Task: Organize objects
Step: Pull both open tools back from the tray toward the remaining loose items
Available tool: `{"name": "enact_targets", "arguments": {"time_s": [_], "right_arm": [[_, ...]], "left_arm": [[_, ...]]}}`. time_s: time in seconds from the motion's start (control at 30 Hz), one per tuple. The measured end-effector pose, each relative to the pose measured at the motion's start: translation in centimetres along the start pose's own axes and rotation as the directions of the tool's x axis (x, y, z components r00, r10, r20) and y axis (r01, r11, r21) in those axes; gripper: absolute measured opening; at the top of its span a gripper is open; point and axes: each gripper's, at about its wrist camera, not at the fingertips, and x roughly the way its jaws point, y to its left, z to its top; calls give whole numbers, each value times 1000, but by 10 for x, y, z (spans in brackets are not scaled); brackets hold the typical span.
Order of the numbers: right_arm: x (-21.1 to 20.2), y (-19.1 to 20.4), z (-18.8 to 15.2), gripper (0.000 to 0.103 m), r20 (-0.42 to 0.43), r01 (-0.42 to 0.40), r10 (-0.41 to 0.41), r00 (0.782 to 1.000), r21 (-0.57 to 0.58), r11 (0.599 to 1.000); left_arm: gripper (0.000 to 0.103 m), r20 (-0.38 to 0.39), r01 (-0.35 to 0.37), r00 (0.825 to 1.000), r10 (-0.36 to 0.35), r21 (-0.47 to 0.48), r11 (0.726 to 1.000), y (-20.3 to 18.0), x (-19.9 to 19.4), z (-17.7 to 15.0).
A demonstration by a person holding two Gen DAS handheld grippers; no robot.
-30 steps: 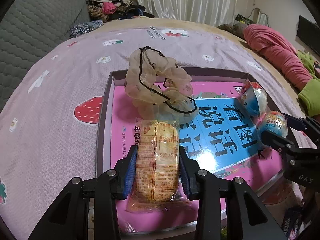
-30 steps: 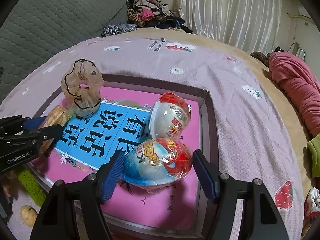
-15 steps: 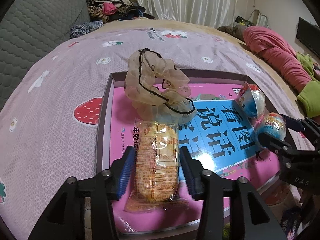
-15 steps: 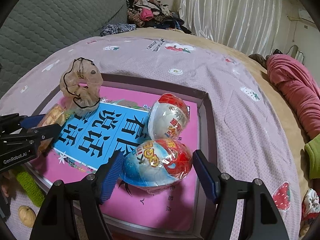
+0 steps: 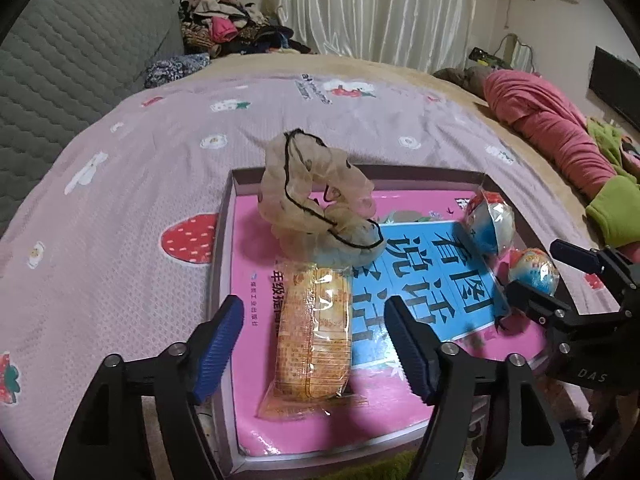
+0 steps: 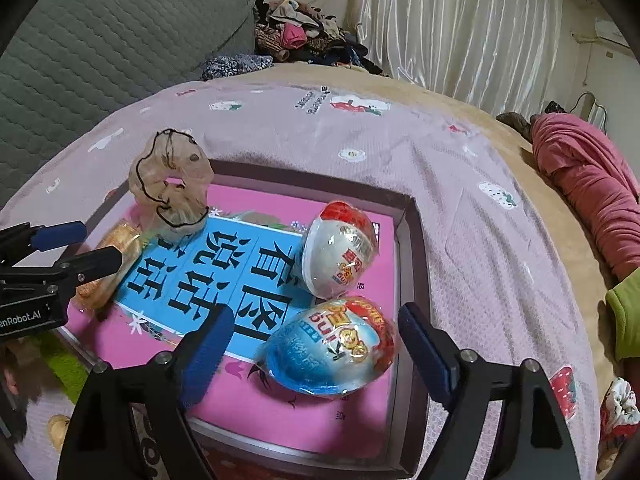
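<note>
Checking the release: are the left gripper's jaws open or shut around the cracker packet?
Open. The left gripper has clear gaps either side of the cracker packet, which lies in the tray.

Two wrapped toy eggs (image 6: 339, 249) (image 6: 328, 350), one scrunchie (image 5: 316, 216), one snack packet (image 5: 312, 332), one box lid (image 6: 408, 264)

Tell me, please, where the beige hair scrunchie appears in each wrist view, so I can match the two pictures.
Left wrist: the scrunchie stands at upper centre, just beyond the snack packet.
Right wrist: the scrunchie is at upper left.
Shared landmark: the blue panel with black characters.
</note>
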Motion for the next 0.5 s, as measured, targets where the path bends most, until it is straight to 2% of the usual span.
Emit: {"name": "enact_targets", "arguments": {"time_s": [0.23, 0.5], "right_arm": [[-18, 0, 5, 87, 35, 4, -4, 999, 6, 1000], [-64, -2, 11, 94, 111, 2, -5, 994, 29, 1000]], "left_arm": [[79, 18, -28, 999, 28, 12, 1000, -2, -12, 1], [83, 48, -56, 997, 56, 14, 998, -7, -40, 0]]}}
